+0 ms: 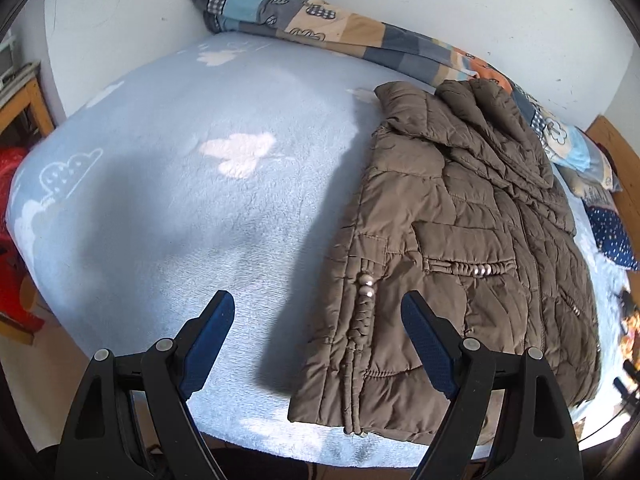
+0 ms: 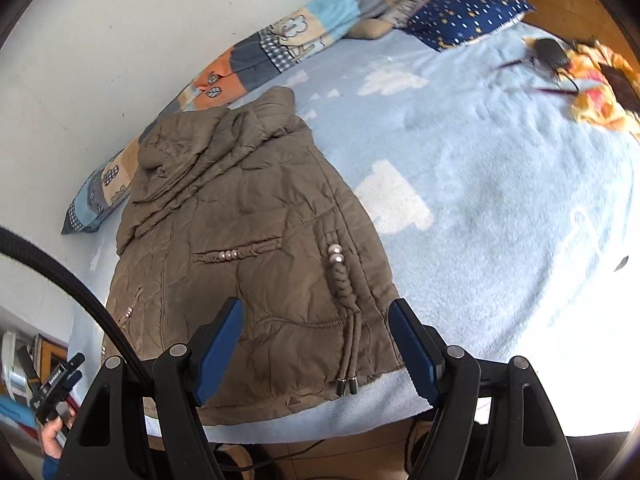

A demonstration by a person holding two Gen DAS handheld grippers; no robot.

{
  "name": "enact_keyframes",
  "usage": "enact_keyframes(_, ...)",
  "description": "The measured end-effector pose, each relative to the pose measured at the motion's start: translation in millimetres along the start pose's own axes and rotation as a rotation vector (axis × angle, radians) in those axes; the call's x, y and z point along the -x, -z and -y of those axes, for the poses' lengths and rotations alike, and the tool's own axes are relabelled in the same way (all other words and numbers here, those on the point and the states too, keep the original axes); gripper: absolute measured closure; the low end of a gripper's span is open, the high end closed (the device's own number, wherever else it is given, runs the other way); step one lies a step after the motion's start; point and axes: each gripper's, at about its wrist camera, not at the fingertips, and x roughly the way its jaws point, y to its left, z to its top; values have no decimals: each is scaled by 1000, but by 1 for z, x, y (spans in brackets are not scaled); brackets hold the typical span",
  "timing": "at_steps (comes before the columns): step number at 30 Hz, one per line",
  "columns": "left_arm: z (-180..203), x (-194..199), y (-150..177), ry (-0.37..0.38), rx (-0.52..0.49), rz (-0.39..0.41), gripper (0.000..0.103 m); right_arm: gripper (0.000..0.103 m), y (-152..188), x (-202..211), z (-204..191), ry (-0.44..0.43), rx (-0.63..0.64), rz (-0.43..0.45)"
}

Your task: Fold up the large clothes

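Both grippers poised over a half-folded jacket

Right now the left gripper (image 1: 318,344) stands released at the bottom of its frame, its blue-padded jaws wide apart and nothing between them; one jaw hangs over bare blanket, the other over the near hem of the jacket. Likewise the right gripper (image 2: 316,346) is released, low in its own frame, jaws spread over the lower edge of the garment without pressing on it. Between them in that view hang the braided drawcords (image 2: 348,312) with metal tips, lying on the fabric just above the hem.

Further out, the brown quilted jacket (image 1: 460,240) lies flat on the light blue cloud-print blanket (image 1: 180,200), filling the right half of the left view, collar toward the wall. It looks already narrowed, sleeves apparently tucked in, though how is not clear. Judging by that, the side folds seem done and a hem-to-collar fold remains.

A patchwork quilt (image 1: 320,20) runs along the wall at the upper edge, and a dark blue pillow (image 2: 468,16) sits upper right
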Motion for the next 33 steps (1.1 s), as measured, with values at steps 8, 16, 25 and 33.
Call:
enact_keyframes(8, -10, 0, 1, 18, 13, 3, 19, 23, 3, -32, 30, 25, -80, -46)
enact_keyframes(16, -9, -18, 12, 14, -1, -68, 19, 23, 10, -60, 37, 53, -82, -132)
enact_keyframes(25, -18, -23, 16, 36, 32, -106, 19, 84, 13, -61, 28, -41, -98, -138)
enact_keyframes(33, -33, -38, 31, 79, 90, -180, 19, 83, 11, -67, 11, -4, -28, -120)
